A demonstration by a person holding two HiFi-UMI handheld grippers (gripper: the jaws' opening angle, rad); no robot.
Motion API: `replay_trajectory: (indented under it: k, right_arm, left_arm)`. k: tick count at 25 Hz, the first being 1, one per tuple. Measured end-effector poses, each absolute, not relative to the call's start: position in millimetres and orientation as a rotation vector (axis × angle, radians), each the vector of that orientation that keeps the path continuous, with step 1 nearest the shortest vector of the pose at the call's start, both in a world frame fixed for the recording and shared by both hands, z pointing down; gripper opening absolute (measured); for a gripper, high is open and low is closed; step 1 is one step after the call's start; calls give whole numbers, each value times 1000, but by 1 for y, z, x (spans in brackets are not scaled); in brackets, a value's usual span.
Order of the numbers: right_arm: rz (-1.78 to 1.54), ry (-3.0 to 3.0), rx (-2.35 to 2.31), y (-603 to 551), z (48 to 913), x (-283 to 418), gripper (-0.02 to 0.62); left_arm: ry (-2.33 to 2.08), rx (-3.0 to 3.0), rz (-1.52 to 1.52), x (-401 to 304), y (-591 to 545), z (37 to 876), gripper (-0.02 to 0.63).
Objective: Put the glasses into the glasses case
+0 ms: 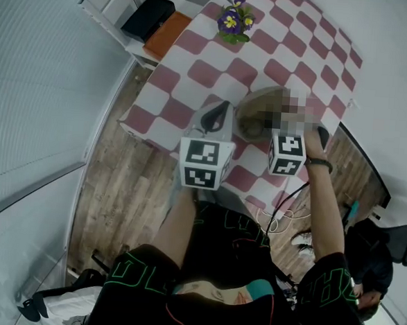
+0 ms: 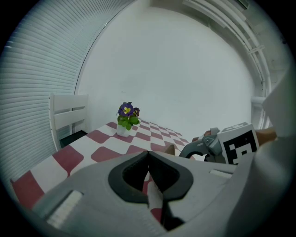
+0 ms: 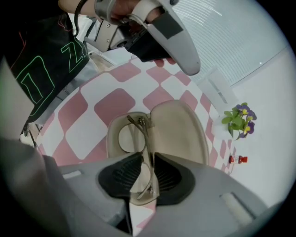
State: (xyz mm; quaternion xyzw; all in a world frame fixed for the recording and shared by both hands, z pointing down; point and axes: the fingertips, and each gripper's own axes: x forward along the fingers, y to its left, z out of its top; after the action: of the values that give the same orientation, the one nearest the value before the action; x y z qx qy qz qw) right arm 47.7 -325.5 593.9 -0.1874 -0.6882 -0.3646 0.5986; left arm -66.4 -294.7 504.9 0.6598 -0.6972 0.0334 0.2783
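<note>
The beige glasses case (image 3: 180, 132) lies open on the red-and-white checked tablecloth (image 1: 196, 74), lid tipped back. My right gripper (image 3: 147, 156) is shut on the folded, clear-framed glasses (image 3: 147, 141) and holds them right over the case's open lower half; I cannot tell whether they touch it. In the head view the case (image 1: 252, 116) sits near the table's front edge, between both grippers. My left gripper (image 2: 148, 155) is shut with nothing in it, just left of the case (image 1: 217, 117). A mosaic patch hides the right jaws in the head view.
A small pot of purple flowers (image 1: 236, 18) stands at the far side of the table. A small red bottle (image 3: 237, 159) is beyond it. A white shelf with a black box (image 1: 150, 16) stands left of the table. The table's front edge (image 1: 156, 144) is close to me.
</note>
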Motion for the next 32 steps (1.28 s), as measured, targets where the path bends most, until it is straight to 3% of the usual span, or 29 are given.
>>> replay_trajectory:
  k: [10,16,20,32]
  right_arm:
    - [-851,-1792,-193,-335,550,37,95]
    - [-682,-2025,78,-353,499,45,91]
    - [-530,-2176,317,-375,459,66,14]
    - [-162,-2616,982,-407,332,160,3]
  left_arm:
    - [-1866,1832,94,-55,-300,490,9]
    - [-1876,1891,87,-46,-310,469,9]
    - [-1882,1958,78,-34,-322,446,9]
    - [-1868,2273,-27,29,-364,338,9]
